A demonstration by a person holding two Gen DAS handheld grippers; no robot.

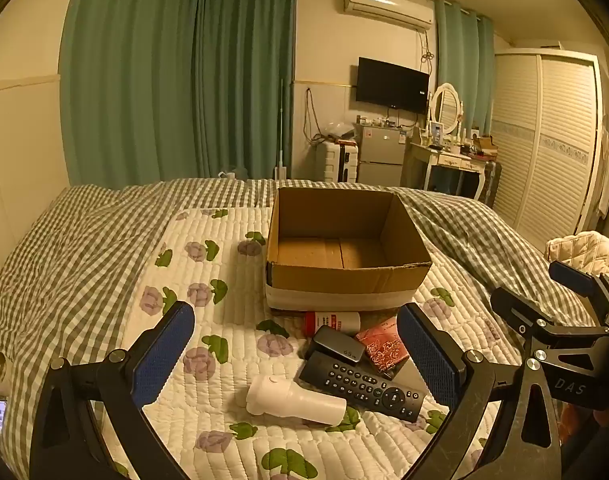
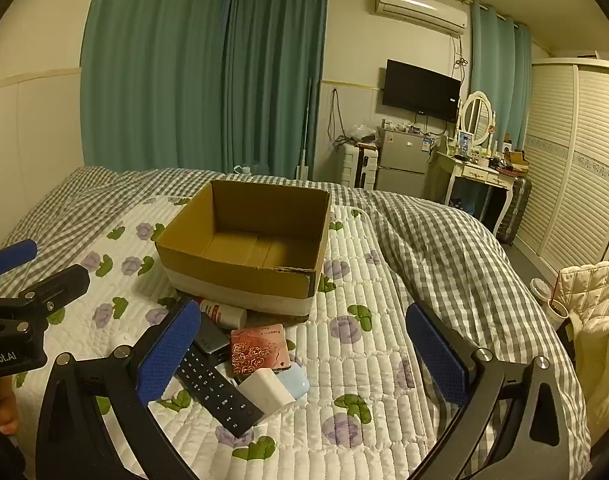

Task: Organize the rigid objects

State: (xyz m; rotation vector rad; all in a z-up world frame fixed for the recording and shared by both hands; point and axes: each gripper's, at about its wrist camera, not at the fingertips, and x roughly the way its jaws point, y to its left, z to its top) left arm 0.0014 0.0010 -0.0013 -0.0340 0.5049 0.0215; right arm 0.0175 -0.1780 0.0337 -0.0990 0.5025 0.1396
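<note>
An open, empty cardboard box (image 1: 346, 276) (image 2: 240, 276) stands on the quilted floral bed cover. Before it lies a pile: a white bottle with a red cap (image 1: 331, 322) (image 2: 224, 315), a black remote (image 1: 364, 386) (image 2: 218, 386), a small dark box (image 1: 338, 345) (image 2: 211, 340), a red rose-patterned box (image 1: 382, 346) (image 2: 258, 350), a white cylindrical device (image 1: 294, 398), a white block (image 2: 266, 394) and a light blue case (image 2: 294, 378). My left gripper (image 1: 296, 364) is open above the pile. My right gripper (image 2: 304, 360) is open, just right of it.
The bed has a grey checked duvet (image 2: 444, 248) bunched to the right. Green curtains, a TV, a small fridge, a dressing table and a white wardrobe (image 2: 576, 160) stand beyond. A cream jacket (image 2: 592, 320) lies at the right edge.
</note>
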